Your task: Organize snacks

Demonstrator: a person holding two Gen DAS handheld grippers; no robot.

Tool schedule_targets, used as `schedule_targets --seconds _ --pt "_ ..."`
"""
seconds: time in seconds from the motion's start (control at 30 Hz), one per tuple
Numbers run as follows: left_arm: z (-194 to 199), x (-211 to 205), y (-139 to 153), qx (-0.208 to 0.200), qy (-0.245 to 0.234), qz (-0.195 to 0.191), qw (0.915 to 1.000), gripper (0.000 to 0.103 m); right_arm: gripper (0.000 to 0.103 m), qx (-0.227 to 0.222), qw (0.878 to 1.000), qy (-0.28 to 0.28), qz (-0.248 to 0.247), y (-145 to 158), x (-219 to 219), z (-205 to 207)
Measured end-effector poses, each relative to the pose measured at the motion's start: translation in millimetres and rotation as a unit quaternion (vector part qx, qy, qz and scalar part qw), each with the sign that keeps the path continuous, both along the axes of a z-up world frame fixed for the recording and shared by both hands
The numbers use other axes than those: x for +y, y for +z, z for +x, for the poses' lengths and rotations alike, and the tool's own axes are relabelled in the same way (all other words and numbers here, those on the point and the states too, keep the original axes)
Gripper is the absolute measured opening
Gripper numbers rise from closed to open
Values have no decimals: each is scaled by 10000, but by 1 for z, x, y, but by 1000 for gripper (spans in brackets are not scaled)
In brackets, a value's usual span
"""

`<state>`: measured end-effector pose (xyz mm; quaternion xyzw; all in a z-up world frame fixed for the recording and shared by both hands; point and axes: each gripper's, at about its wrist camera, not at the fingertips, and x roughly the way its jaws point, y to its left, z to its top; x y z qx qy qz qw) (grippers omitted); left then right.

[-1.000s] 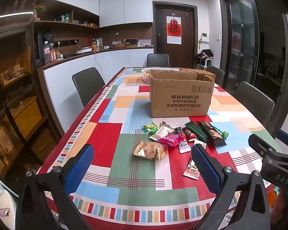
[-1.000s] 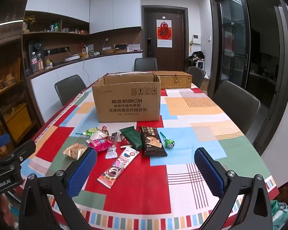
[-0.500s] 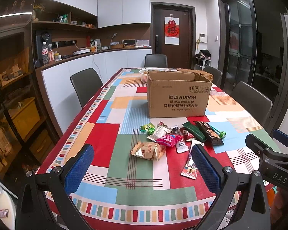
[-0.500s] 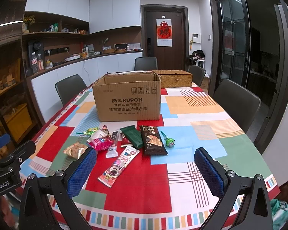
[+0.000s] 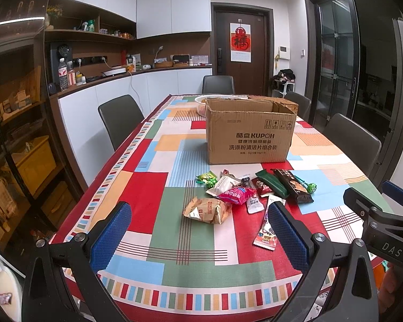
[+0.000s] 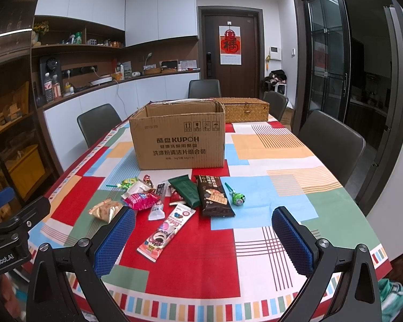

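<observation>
The worktop [image 6: 255, 244] wears a patchwork cloth. An open cardboard box [image 6: 178, 145] stands on it; a woven basket [image 6: 245, 110] sits behind the box, and loose snack packets [image 6: 186, 196] lie scattered before it.

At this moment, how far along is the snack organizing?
Nothing looks done: the snacks all lie loose on the tablecloth in front of the open cardboard box. Nothing is in hand; the left tongs and right tongs are open and empty. Every packet is left; the box's inside is hidden.
</observation>
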<state>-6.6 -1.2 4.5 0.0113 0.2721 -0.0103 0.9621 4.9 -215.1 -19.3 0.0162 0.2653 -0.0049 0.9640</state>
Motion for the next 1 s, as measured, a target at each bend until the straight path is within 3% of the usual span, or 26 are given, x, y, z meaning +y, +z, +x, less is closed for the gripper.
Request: schedule_targets --seconds 1.0 --pt "0 -1 -2 14 3 5 10000 103 102 24 10000 5 -9 0 1 1"
